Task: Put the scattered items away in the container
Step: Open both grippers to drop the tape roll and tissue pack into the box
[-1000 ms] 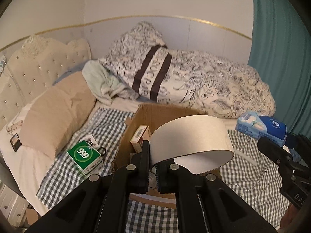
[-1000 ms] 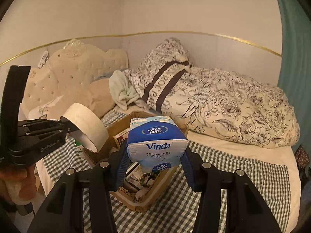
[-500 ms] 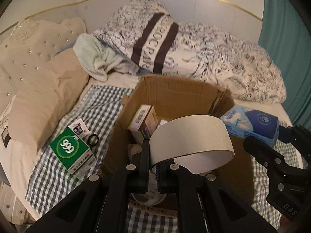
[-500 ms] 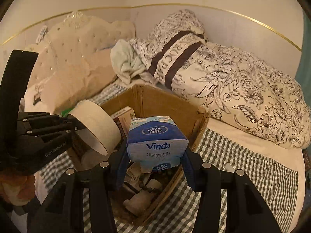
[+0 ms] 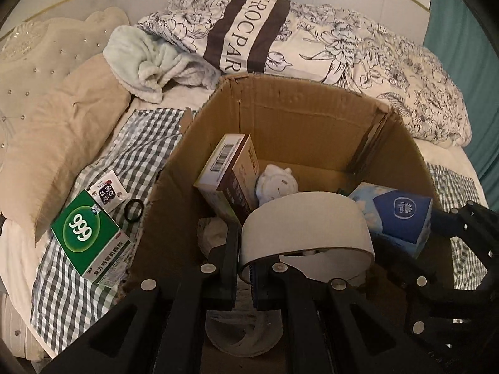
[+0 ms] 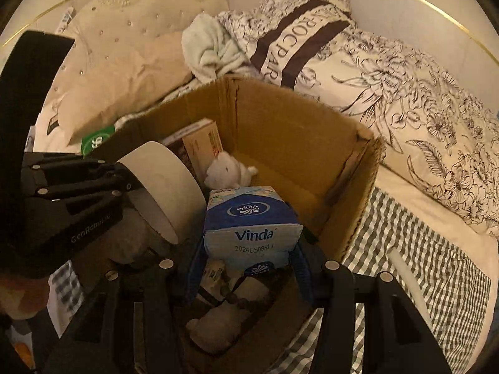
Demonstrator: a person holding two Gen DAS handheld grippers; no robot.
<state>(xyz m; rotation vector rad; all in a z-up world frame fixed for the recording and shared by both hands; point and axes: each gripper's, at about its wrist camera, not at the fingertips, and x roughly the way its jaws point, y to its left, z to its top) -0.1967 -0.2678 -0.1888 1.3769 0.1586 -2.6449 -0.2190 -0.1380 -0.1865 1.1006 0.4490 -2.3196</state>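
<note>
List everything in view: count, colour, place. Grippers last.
cardboard box: 1, brown, on the bed
tape roll: 1, beige, held over the box
tissue pack: 1, blue, held over the box
carton: 1, white-brown, in box
plush toy: 1, white, in box
medicine box: 1, green, left of the cardboard box
sachet: 1, white, by medicine box
ring: 1, black, by medicine box
duvet: 1, floral white, behind
left gripper: shut on tape roll
right gripper: shut on tissue pack

Black claw [image 5: 246, 268] with silver screws, blue pads [image 6: 195, 268].
</note>
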